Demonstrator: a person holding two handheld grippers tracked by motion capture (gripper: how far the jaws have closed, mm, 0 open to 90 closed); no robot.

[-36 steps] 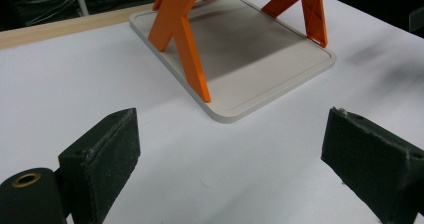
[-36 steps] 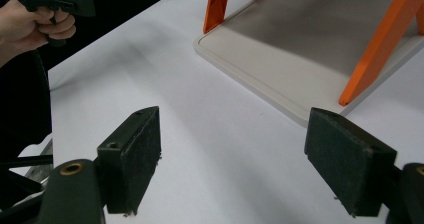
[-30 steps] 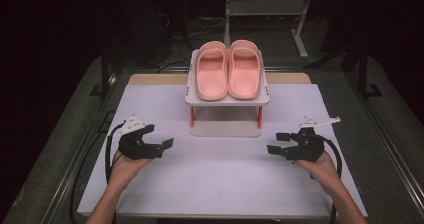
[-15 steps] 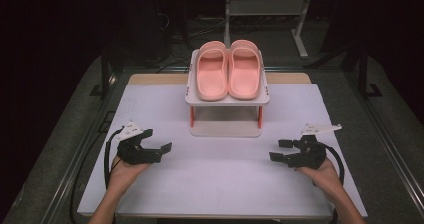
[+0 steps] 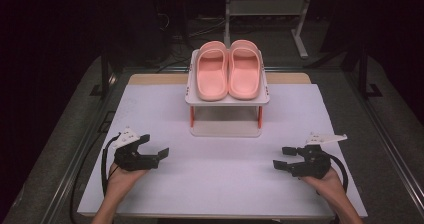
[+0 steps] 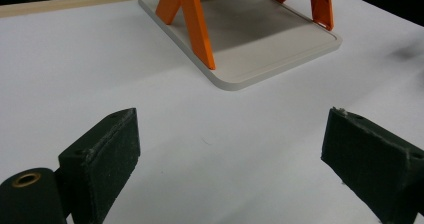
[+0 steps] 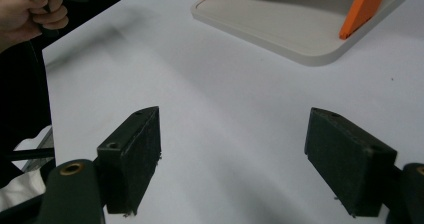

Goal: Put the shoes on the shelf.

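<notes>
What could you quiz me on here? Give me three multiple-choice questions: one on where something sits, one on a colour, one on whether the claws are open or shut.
1. Where are the slippers?
A. on the rack's top shelf
B. on the table
C. in a claw

2. What colour are the rack's legs?
A. blue
B. orange
C. green

3. How do the left claw and right claw stand?
A. both shut
B. one shut
C. both open, holding nothing

Answers: 1 A, the high view shows the pair side by side on the rack; 2 B, seen in both gripper views; 3 C, each gripper view shows jaws wide apart over bare table.
</notes>
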